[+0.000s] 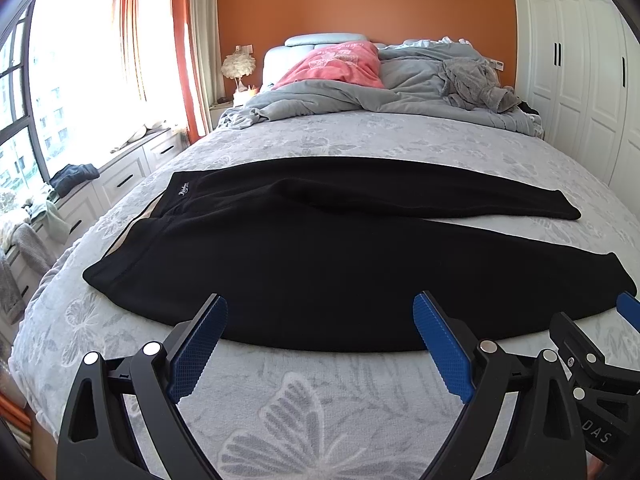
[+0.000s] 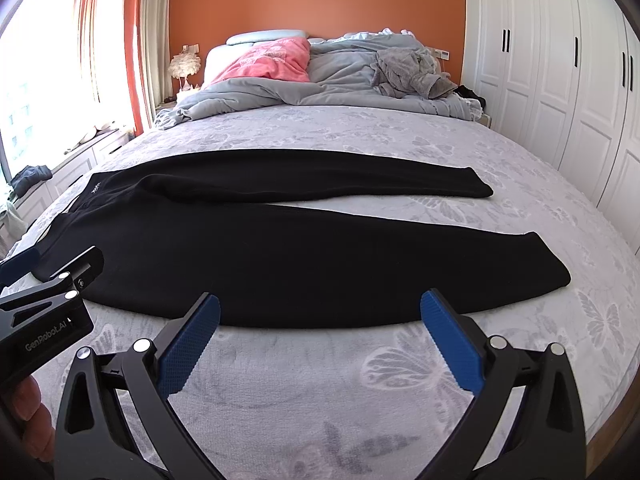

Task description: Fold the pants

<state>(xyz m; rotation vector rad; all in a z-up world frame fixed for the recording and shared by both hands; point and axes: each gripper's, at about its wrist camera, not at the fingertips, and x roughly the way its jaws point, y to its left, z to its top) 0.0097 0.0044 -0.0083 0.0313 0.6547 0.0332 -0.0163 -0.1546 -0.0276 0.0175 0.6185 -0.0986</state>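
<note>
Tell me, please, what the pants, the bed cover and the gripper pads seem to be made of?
Pants: probably a soft knit or fleece; matte black, no sheen, limp edges.
Bed cover: seemingly plush fabric; grey, fuzzy surface with pale butterfly pattern.
Pads: likely rubber or textured plastic; blue, fine gridded surface, on black frames that look like hard plastic.

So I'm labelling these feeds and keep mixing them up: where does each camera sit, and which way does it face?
Left wrist: rides the left tool, open, at the bed's foot, facing the headboard over the pants; the right tool pokes in at the right edge.
Right wrist: rides the right tool, open, beside it, same heading; the left tool shows at left.
Shared: pants, bed, pink pillow, wardrobe.
</note>
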